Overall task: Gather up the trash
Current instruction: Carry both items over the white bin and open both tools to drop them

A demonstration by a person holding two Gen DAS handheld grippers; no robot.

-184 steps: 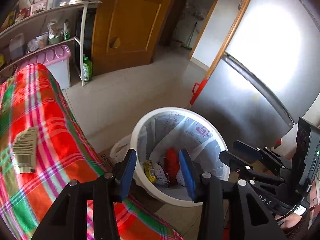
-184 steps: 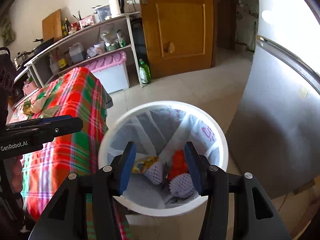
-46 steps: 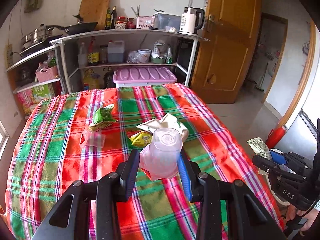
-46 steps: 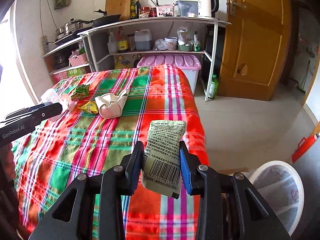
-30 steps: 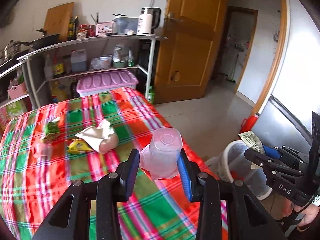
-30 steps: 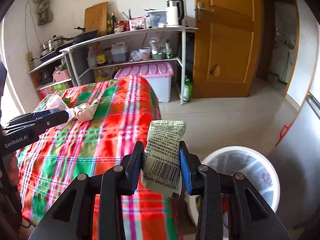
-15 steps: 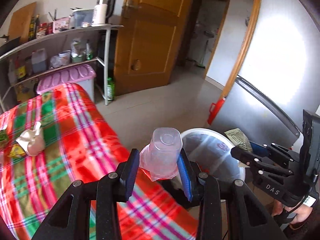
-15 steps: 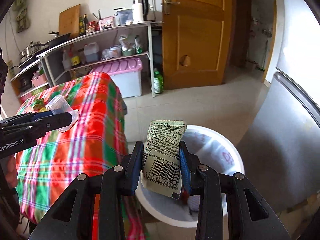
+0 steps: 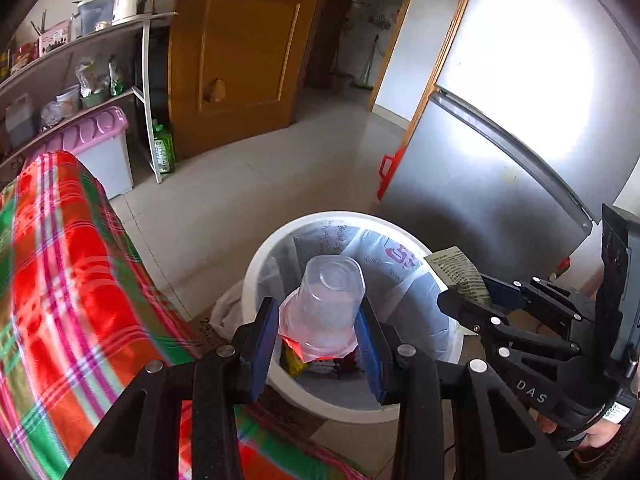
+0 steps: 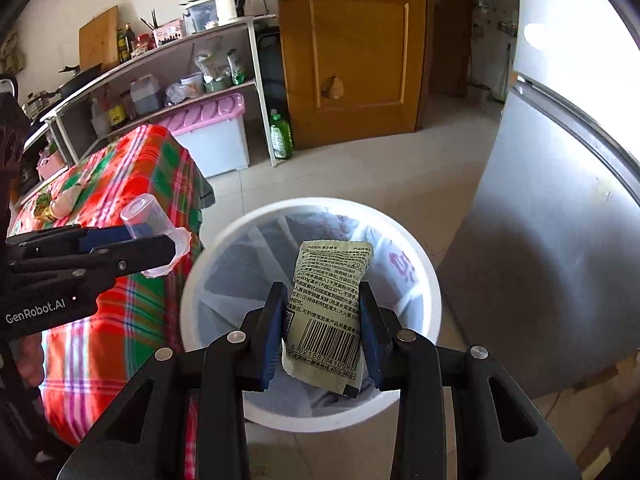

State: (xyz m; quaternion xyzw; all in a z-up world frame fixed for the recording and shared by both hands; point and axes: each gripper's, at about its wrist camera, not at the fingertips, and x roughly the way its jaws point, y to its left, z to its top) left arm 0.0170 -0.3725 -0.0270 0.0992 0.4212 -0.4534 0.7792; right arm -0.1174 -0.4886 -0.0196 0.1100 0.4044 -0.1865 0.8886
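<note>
Gripping cup [image 9: 326, 304] and packet [image 10: 326, 316]

wrist views angled down, sharing bin [image 9: 256, 264]

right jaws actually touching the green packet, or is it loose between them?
Touching. The right wrist view shows the right gripper with both blue pads pressed against the green packet's sides, holding it up over the white bin.

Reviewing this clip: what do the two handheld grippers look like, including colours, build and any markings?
Both are black plastic linkage frames with silver rivets and two fingers faced with blue pads. The left gripper carries white "GenRobot.AI" lettering on its side, seen from the right wrist view. The right gripper reads "DAS" in the left wrist view, with a small label near its handle.
</note>
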